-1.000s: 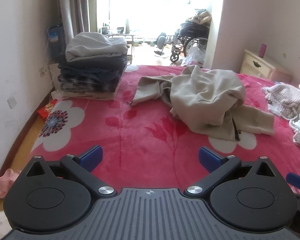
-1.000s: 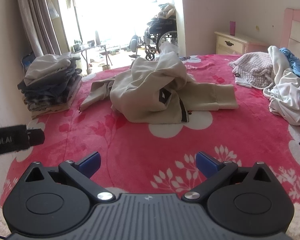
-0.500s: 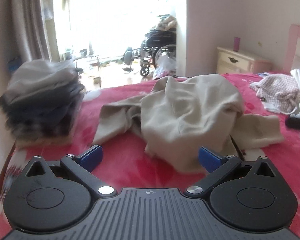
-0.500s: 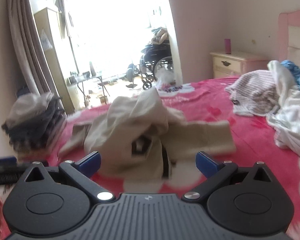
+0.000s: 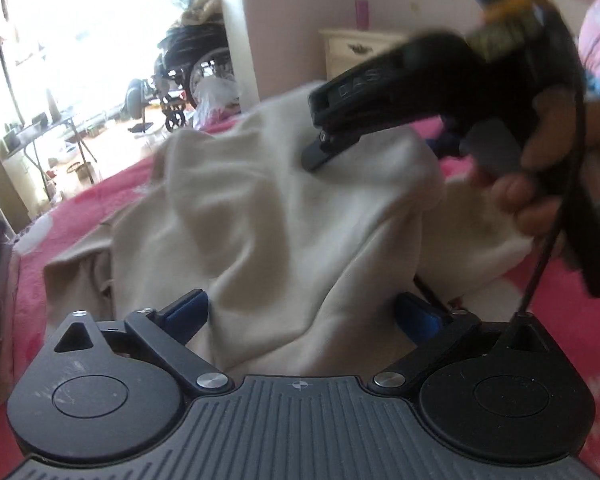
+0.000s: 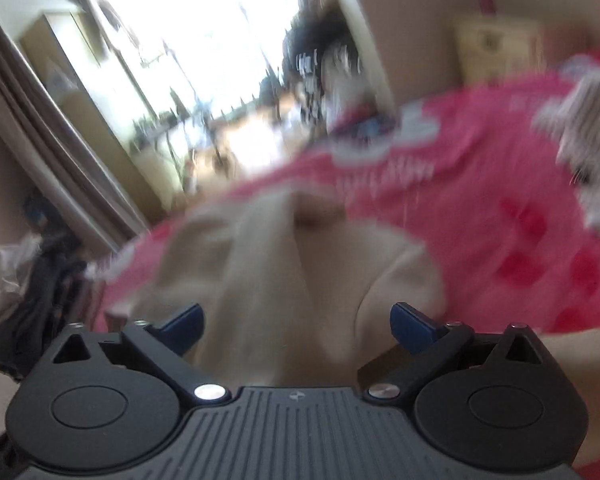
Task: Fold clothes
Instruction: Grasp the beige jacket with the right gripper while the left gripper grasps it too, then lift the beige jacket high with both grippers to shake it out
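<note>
A crumpled beige garment (image 5: 280, 220) lies on the pink flowered blanket (image 5: 80, 208). My left gripper (image 5: 302, 316) sits low at its near edge, jaws closing, a fold of the cloth rising between the blue pads (image 5: 186, 312) without being pinched. In the left wrist view my right gripper's black body (image 5: 420, 92), held by a hand (image 5: 540, 168), hangs over the garment's top right. The right wrist view is blurred: the right gripper (image 6: 298, 326) is over the beige garment (image 6: 300, 272), jaws closing, with cloth between the wide-apart pads.
A stack of folded clothes (image 6: 20, 272) stands at the bed's left edge. A checked garment (image 6: 580, 140) lies at the right. Beyond the bed are a cream nightstand (image 5: 356, 52), a wheelchair (image 5: 192, 68) and a bright doorway.
Both grippers have swept forward and down onto the beige garment, which now fills the views. The right gripper and its hand have come into the left view. The right view has rolled.
</note>
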Demonstrator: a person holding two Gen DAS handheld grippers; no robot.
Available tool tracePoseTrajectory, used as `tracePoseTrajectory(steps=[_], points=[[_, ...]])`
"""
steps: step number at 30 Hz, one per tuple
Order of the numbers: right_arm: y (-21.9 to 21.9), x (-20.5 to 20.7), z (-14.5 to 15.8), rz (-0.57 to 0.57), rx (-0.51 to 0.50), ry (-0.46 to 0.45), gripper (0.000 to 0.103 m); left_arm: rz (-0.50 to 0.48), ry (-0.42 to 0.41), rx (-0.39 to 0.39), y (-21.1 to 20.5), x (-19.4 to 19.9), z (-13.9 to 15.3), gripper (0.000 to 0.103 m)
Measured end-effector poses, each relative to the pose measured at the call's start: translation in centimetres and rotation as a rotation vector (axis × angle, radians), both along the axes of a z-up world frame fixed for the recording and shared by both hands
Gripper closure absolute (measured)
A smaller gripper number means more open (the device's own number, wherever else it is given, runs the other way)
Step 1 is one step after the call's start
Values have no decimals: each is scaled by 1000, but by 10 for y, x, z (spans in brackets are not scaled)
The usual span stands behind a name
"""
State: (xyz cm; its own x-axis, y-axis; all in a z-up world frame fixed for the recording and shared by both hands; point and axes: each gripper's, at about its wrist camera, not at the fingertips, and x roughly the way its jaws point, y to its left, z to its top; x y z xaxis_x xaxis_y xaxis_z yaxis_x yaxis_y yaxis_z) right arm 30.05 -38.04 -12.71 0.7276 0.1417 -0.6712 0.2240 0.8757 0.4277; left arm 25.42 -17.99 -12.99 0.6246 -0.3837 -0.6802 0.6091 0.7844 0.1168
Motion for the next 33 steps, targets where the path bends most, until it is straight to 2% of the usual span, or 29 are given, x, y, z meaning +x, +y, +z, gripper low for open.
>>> tracePoseTrajectory(steps=[1, 2, 3, 4, 5, 8, 10, 12, 14, 18, 23, 25, 27, 29, 32, 33], points=[[1, -3, 0, 1, -4, 3, 40, 21, 18, -16, 2, -1, -1, 15], [3, -7, 1, 0, -12, 1, 45, 43, 37, -35, 5, -1, -3, 28], [5, -11, 3, -2, -21, -2, 62, 65, 68, -65, 11, -3, -2, 38], [10, -20, 7, 10, -29, -23, 73, 74, 97, -92, 18, -5, -1, 46], [15, -29, 11, 24, -37, -47, 76, 80, 122, -115, 24, -8, 1, 59], [31, -58, 25, 72, -78, -119, 82, 60, 111, -114, 37, -31, 11, 76], [49, -80, 35, 117, -103, -171, 84, 25, 84, -98, 44, -57, 19, 81], [66, -102, 48, 150, -82, -223, 84, -10, 53, -83, 51, -84, 28, 86], [84, -129, 62, 178, -56, -276, 85, -38, 47, -101, 63, -109, 38, 88], [116, -193, 87, 231, 24, -357, 85, -107, 16, -124, 89, -171, 62, 88], [148, -270, 102, 357, 115, -383, 85, -191, 62, -128, 124, -239, 74, 84], [159, -292, 99, 395, 141, -355, 85, -207, 88, -95, 135, -253, 72, 81], [166, -305, 88, 421, 178, -311, 85, -214, 106, -61, 152, -269, 72, 67], [169, -308, 70, 396, 248, -244, 82, -199, 110, -46, 165, -277, 75, 58], [163, -307, 45, 339, 369, -133, 71, -146, 120, -49, 182, -284, 84, 45], [159, -310, 41, 316, 400, -115, 58, -120, 122, -61, 187, -285, 88, 41]])
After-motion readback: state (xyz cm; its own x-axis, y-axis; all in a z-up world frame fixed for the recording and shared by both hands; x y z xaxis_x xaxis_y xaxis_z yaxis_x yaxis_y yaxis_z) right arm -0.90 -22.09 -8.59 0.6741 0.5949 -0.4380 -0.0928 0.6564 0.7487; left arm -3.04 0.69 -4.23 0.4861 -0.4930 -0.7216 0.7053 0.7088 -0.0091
